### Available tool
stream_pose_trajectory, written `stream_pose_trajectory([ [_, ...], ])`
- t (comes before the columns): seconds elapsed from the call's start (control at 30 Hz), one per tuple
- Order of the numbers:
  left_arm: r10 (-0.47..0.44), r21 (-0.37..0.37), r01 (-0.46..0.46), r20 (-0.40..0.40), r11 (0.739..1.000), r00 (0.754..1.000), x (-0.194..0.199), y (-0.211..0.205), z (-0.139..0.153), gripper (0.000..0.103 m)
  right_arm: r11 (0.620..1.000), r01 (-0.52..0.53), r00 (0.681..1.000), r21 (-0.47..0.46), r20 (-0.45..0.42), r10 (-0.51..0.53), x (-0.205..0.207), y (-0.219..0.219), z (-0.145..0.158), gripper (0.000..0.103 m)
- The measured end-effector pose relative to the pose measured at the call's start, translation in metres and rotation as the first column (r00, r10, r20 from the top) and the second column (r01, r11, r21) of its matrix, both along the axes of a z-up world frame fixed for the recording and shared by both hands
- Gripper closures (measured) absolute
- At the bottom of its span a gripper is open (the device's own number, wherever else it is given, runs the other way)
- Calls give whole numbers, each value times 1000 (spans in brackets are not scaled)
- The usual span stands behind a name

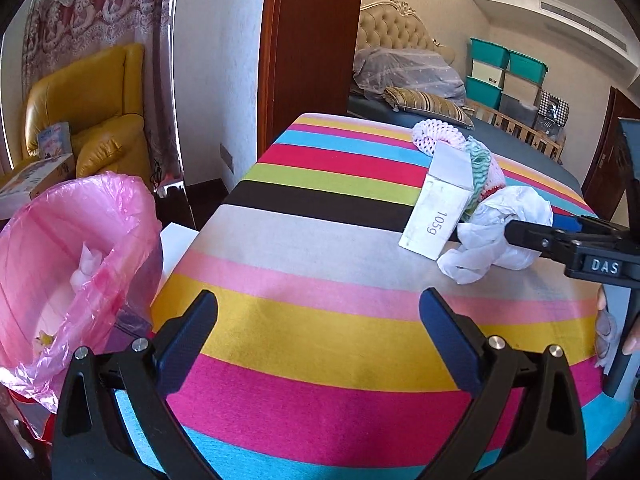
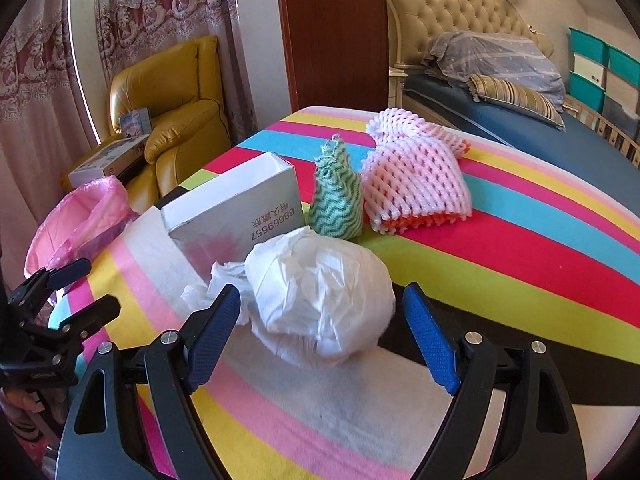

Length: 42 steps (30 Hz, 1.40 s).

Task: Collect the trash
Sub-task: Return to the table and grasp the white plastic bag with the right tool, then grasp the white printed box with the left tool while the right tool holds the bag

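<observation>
Right gripper (image 2: 320, 336): jaws spread wide, blue fingers (image 2: 432, 344) on either side of the crumpled white paper ball (image 2: 320, 300). Ball sits between the fingers, toward the tips; the left finger is at its loose edge, the right finger stands clear of it. Pads not pressing; nothing held.

Past the ball, ahead of the right gripper: gray box (image 2: 236, 204) ahead-left, touching or just behind the ball, cannot tell which. Green wavy-patterned cloth bundle (image 2: 338, 200) upright just beyond the ball, beside the box. Pink foam net (image 2: 416, 180) ahead-right, next to the cloth.

All of it rests on the striped cloth surface (image 2: 520, 264).

Left gripper (image 1: 318, 336): jaws wide, nothing between the fingers, only striped cloth surface (image 1: 320, 272) beneath. Bin with pink bag liner (image 1: 68, 248) lies to its left, off the edge of the surface; some white scraps inside. Box (image 1: 436, 216) and paper ball (image 1: 500, 236) sit ahead-right of it, well apart from its tips.

A fingertip of the person (image 1: 601, 300) shows at the right gripper's handle.
</observation>
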<state>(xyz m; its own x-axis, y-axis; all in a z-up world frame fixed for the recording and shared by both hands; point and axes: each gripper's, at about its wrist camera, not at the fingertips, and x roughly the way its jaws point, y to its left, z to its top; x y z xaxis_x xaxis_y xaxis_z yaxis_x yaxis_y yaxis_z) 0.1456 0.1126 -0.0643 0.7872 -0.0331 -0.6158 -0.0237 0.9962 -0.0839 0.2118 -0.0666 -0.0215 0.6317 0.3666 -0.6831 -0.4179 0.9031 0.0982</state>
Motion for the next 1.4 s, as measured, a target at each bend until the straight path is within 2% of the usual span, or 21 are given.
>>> stream_pose_trajectory([
  [0.03,-2,5,2,-1,1000,1000,0,-1,1,5,1000,-3,1000,0,-1,3,2,2,-1,24],
  [0.07,-5,9,5,-2,1000,1000,0,-1,0,5,1000,-11,1000,1,2,11,2,3,-1,31],
  [0.1,-9,10,9,-3,1000,1000,0,-2,0,5,1000,-27,1000,4,10,27,0,4,-1,45],
  [0.17,-13,4,13,-7,1000,1000,0,-1,0,5,999,-41,999,-5,14,41,-3,3,-1,55],
  [0.3,-20,-10,19,-23,1000,1000,2,3,0,5,998,-51,997,26,58,50,-19,-11,4,65],
  [0.6,-22,-6,22,-44,1000,999,5,1,-1,5,998,7,994,55,106,-13,-48,-60,9,66],
  [0.73,-8,22,9,-45,1000,999,4,-3,1,5,998,45,992,48,114,-51,-54,-75,9,66],
  [0.93,-94,54,95,-28,994,995,4,-30,21,5,991,121,986,47,111,-126,-60,-97,9,66],
  [1.17,-153,127,158,-50,979,987,35,-69,27,5,982,174,979,71,92,-180,-60,-109,6,66],
  [1.4,-132,148,141,-69,979,989,69,-86,23,5,985,170,979,41,109,-173,-61,-103,5,66],
])
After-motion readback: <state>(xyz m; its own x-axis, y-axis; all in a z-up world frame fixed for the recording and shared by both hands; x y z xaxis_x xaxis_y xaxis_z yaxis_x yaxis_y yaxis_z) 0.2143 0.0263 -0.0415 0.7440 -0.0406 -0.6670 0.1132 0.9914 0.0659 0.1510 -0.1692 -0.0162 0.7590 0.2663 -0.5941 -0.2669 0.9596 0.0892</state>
